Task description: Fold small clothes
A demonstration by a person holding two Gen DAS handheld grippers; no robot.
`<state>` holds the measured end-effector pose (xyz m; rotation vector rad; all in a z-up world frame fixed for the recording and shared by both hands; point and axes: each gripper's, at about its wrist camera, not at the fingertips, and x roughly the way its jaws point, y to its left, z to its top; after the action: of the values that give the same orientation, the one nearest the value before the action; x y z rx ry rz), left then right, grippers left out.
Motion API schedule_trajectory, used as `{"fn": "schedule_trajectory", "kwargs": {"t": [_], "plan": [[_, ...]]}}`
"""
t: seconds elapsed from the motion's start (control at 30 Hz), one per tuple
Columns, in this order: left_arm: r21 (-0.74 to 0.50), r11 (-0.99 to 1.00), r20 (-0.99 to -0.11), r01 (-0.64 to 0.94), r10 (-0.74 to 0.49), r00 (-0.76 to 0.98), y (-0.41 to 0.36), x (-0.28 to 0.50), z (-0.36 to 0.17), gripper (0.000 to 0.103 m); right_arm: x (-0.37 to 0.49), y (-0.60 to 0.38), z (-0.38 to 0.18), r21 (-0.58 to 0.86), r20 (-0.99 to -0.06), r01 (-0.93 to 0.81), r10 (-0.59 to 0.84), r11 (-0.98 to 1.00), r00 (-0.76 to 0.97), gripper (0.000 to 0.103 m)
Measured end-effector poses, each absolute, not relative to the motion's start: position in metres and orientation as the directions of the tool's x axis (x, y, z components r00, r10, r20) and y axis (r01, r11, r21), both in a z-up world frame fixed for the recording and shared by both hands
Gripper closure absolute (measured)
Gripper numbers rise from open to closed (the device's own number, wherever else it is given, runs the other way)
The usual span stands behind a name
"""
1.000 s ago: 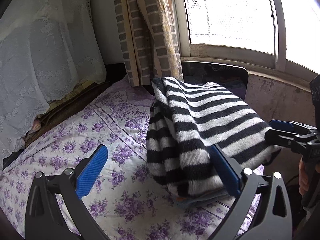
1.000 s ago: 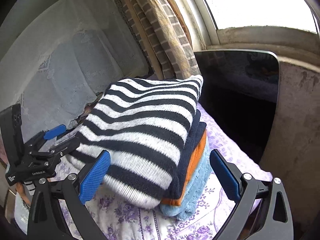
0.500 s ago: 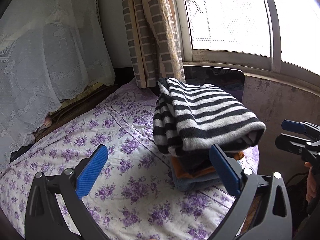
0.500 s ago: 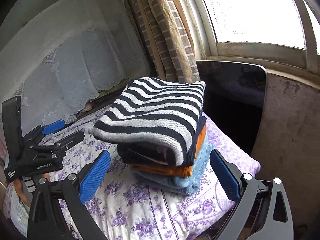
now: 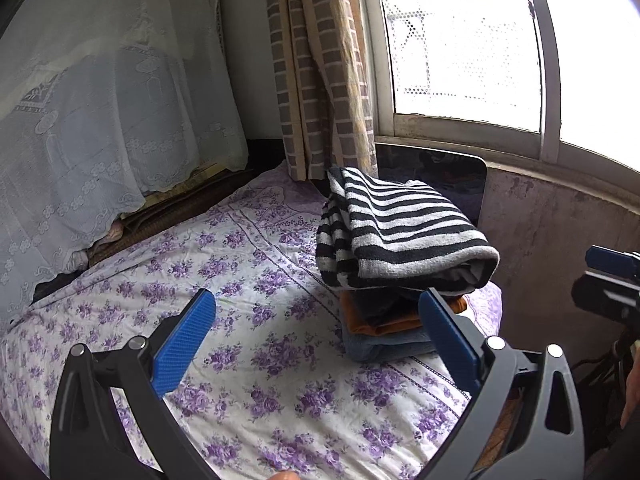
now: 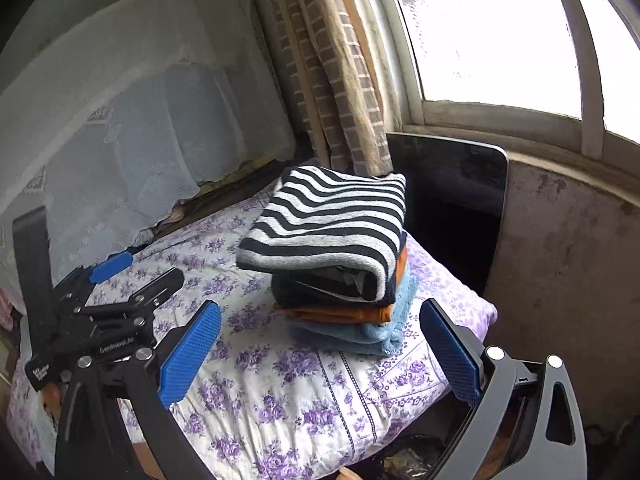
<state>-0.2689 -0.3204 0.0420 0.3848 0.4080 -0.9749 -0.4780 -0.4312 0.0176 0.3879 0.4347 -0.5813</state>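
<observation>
- The striped sweater (image 5: 404, 236) lies folded on top of a stack at the bed's (image 5: 260, 360) far right corner, by the window (image 5: 460, 48); under it sit a dark garment, an orange garment (image 6: 340, 314) and a blue garment (image 6: 360, 334) at the bottom.
- The stack looks placed there to keep finished pieces out of the way, so the middle of the bed stays free for folding.
- The sweater's folded edge overhangs the layers beneath on the near side; I judge it stable but easy to nudge askew.
- The left tongs (image 5: 316, 344) are spread wide and hold nothing, hovering over the flowered sheet just short of the stack.
- The right tongs (image 6: 320, 352) are likewise wide apart and empty, facing the stack from the bed's right edge.
- A dark panel (image 6: 452, 184) and the wall (image 6: 568, 248) close in behind and right of the stack; open room lies left, across the sheet toward the lace cover (image 5: 100, 120).
</observation>
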Motion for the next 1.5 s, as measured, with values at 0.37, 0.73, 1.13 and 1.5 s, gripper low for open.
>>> {"fn": "schedule_trajectory", "kwargs": {"t": [0.37,0.73,1.13,1.5], "plan": [[0.149,0.492,-0.518,0.858,-0.7,0.492,-0.326,-0.282,0.049,0.005,-0.468,-0.422,0.021,0.168,-0.503,0.57,-0.428,0.804,0.751,0.003],[0.151,0.487,-0.526,0.86,-0.697,0.488,-0.333,-0.285,0.049,0.005,-0.463,-0.432,0.016,0.199,-0.512,0.566,-0.408,0.8,0.756,0.003],[0.159,0.49,-0.537,0.857,-0.685,0.492,-0.336,-0.283,0.046,0.005,-0.462,-0.432,0.016,0.212,-0.508,0.558,-0.397,0.803,0.764,0.003],[0.155,0.487,-0.547,0.859,-0.682,0.485,-0.34,-0.283,0.043,0.005,-0.459,-0.433,0.014,0.218,-0.513,0.545,-0.38,0.81,0.77,0.003]]}}
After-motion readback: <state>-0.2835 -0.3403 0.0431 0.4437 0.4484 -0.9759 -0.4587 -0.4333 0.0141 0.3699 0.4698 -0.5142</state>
